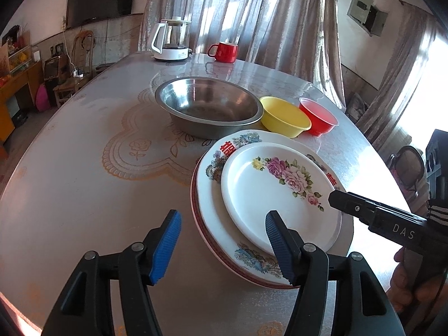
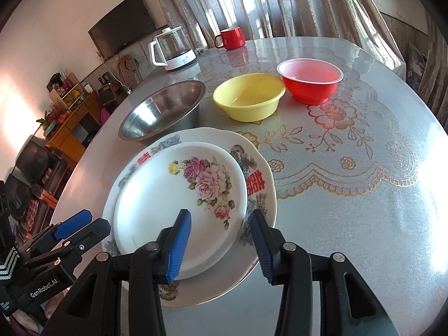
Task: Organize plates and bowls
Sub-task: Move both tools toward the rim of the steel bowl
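Note:
A small white rose plate [image 1: 268, 196] [image 2: 168, 196] lies on top of a larger patterned plate [image 1: 212, 218] [image 2: 260, 173], with a red-rimmed plate edge under them. Behind stand a steel bowl [image 1: 208, 106] [image 2: 162, 109], a yellow bowl [image 1: 284, 116] [image 2: 249, 96] and a red bowl [image 1: 317, 116] [image 2: 310, 79], side by side. My left gripper [image 1: 224, 247] is open at the stack's near left edge, holding nothing. My right gripper [image 2: 221, 245] is open over the stack's near right edge, empty; it also shows in the left wrist view [image 1: 336, 197].
A glass kettle on a white base [image 1: 172, 40] [image 2: 175, 50] and a red mug [image 1: 224, 51] [image 2: 231, 38] stand at the table's far edge. The round table [image 1: 84, 168] [image 2: 364, 210] has a patterned cover. Curtains, a TV and shelves lie beyond.

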`<state>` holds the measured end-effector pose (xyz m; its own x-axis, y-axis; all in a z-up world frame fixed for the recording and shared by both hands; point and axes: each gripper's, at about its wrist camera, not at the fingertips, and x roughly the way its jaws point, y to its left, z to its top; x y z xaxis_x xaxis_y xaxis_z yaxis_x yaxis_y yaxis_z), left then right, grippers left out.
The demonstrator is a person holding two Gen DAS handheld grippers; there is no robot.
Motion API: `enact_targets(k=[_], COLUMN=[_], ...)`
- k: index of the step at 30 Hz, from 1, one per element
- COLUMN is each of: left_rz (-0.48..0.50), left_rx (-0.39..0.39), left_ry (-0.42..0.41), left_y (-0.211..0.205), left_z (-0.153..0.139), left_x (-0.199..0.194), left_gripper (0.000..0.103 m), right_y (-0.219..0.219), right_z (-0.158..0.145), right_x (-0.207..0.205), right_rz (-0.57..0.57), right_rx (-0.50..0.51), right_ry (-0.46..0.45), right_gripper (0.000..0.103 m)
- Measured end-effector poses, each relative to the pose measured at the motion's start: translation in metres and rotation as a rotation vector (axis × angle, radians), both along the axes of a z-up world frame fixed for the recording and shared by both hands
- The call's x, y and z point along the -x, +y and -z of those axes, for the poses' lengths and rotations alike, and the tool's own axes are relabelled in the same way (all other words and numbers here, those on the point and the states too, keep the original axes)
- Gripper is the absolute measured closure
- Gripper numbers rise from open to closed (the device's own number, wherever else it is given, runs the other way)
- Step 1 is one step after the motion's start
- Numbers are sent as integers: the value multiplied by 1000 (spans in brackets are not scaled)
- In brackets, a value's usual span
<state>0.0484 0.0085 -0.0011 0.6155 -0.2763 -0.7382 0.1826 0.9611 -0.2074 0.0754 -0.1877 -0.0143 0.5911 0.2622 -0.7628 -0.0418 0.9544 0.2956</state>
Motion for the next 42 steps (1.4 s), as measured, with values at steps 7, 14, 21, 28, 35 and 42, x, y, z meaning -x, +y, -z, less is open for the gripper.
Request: enact_targets(k=[7, 14, 21, 28, 35, 42], left_rz=[-19, -38, -89, -141, -177, -196], left_rx=[-2, -1, 27, 35, 33, 19], left_ry=[4, 20, 40, 47, 45, 25], left_y=[5, 14, 34, 52, 65, 69], left_z=[2, 5, 9, 9, 6, 1], left_x=[-2, -5, -12, -26, -48, -73], left_gripper=[40, 40, 40, 41, 41, 41], right_y=[1, 7, 18, 33, 46, 56], right_z=[-1, -4, -10, -13, -19, -12], right_x=[-3, -8, -20, -39, -71, -113], right_rz=[-6, -31, -73, -119, -155, -157], right_rx=[-13, -13, -36, -51, -69, -73], right_ry=[-6, -13, -19, -33, -36, 3], right_gripper=[59, 59, 59, 59, 59, 59])
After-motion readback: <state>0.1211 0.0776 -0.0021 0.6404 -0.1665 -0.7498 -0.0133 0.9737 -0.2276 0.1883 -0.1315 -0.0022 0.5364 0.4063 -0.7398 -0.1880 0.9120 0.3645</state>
